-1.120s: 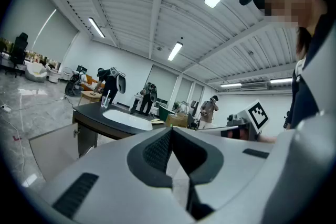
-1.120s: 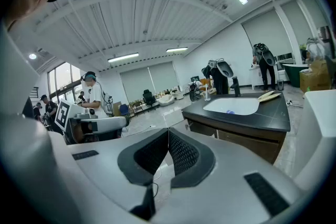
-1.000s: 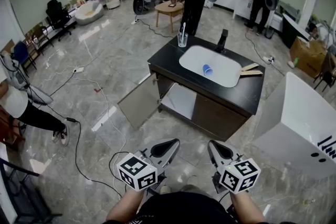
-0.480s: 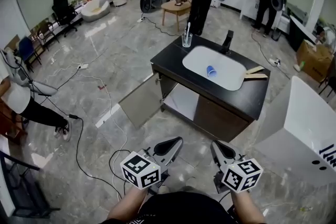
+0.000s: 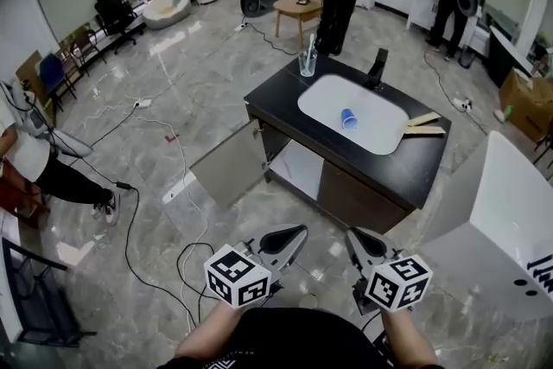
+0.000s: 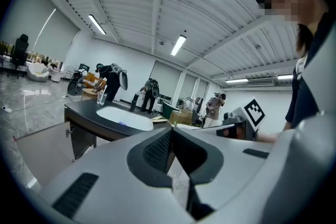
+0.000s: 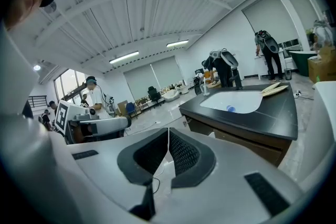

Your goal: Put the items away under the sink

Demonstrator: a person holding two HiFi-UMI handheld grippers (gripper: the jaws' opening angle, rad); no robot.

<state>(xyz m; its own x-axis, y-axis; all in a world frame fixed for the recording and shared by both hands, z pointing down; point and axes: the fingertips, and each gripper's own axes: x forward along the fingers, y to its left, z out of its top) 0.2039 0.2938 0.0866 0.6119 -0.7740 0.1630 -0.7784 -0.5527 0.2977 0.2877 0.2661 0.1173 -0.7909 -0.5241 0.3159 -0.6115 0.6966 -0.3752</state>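
We see a black counter (image 5: 415, 164) with a white oval sink (image 5: 380, 132) set into its top. A small blue cup (image 5: 348, 118) lies in the basin. On the top stand a clear glass (image 5: 308, 63) at the far left corner and a black tap (image 5: 376, 69) behind the basin. Two pale wooden pieces (image 5: 423, 125) lie at the right edge.

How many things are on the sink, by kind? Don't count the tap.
Blue cup: 1
Glass: 1
White stick in the glass: 1
Wooden pieces: 2
Total: 5
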